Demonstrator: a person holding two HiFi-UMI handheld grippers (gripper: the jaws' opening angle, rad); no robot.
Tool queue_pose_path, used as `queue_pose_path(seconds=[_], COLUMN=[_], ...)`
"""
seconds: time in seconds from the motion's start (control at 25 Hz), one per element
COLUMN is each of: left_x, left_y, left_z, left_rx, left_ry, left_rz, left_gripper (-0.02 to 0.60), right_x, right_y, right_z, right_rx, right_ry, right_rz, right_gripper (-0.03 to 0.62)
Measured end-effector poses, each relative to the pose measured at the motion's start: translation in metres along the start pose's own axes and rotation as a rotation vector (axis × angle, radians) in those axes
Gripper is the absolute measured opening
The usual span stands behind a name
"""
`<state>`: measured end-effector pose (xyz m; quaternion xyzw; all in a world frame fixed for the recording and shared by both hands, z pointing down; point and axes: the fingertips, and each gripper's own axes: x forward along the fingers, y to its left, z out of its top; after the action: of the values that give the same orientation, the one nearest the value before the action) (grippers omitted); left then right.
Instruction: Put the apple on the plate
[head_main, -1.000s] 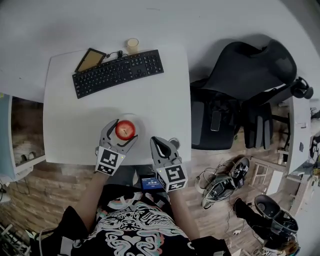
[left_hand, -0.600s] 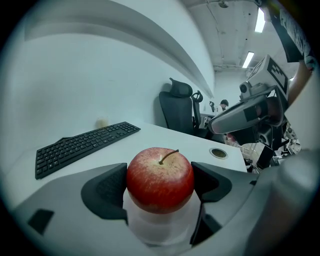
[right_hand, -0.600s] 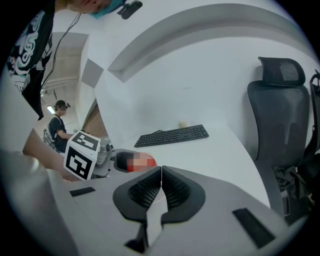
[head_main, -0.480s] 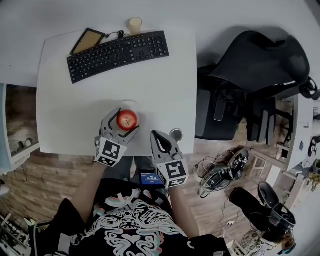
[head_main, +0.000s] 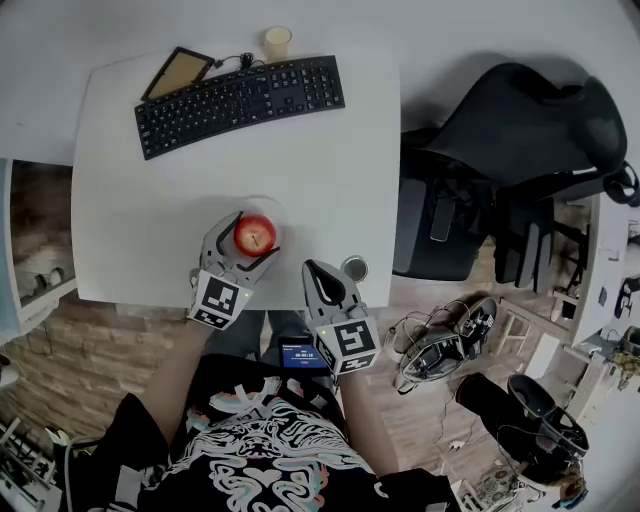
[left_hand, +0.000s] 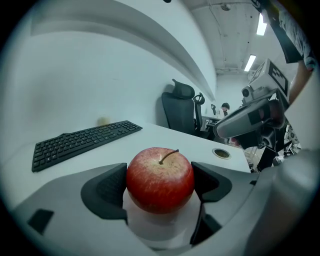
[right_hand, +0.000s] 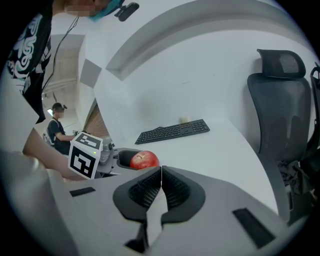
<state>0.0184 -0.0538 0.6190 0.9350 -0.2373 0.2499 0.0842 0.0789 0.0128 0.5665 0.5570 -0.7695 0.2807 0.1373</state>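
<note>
The task looks all but finished: the apple (left_hand: 160, 180) sits upright, stem up, on the plate (left_hand: 161, 229) at the near edge of the table (head_main: 150, 220), and what seems to be left is only to let go and draw the gripper away. The left gripper (head_main: 250, 240) has its jaws around the fruit, one dark pad against each flank, so it is holding the apple while the fruit's underside rests on the plate; whether the squeeze is firm or already slackening I cannot tell. The right gripper (right_hand: 161, 187) hangs just right of it past the table's near edge, jaws pressed together with nothing between them. The apple is round and glossy, deep red with pale speckling and a yellowish patch round a thin brown stem; its smooth skin should slip cleanly off the pads. Those pads are black with a fine ribbed texture, set in matte grey moulded shells. The plate is plain white and smooth, round, and hard to tell from the white matte table in the head view. On the far side lies a black keyboard (head_main: 240, 105), flat and long, with a small cream cup (head_main: 277, 42) beyond it.
</note>
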Motion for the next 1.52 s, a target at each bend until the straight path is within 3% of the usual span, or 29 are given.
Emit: queue_pose_path(seconds=[0.24,0.56,1.0,1.4,1.44,1.48,1.52], left_x=[0.000,-0.006,-0.030,-0.069,-0.075,-0.081,-0.087], left_y=[0.002,0.002,0.000,0.003,0.005,0.006,0.008], left_z=[-0.001,0.006,0.041,0.083,0.087,0.090,0.094], left_rx=[-0.026,-0.029,-0.002,-0.025,-0.018,-0.010,-0.003], left_ry=[0.020,-0.012,-0.103,-0.216,-0.223,-0.228,-0.235], left_rz=[-0.028,-0.025,0.000,0.065,0.079,0.091,0.097], left_gripper=[0.410,0.410,0.410,0.403,0.359,0.156,0.014], right_x=[0.001,0.001,-0.004,-0.021,-0.023,-0.025,-0.028], right_y=[0.002,0.004,0.004,0.007,0.007,0.007,0.008], right_z=[0.000,0.001,0.020,0.054,0.058,0.063,0.068], right_rx=[0.002,0.003,-0.015,-0.076,-0.086,-0.099,-0.114], right_ry=[0.002,0.001,-0.040,-0.110,-0.121,-0.134,-0.149], right_rz=[0.000,-0.006,-0.012,-0.020,-0.029,-0.039,-0.050], right_gripper=[0.028,0.028,0.028,0.028,0.028,0.028,0.028])
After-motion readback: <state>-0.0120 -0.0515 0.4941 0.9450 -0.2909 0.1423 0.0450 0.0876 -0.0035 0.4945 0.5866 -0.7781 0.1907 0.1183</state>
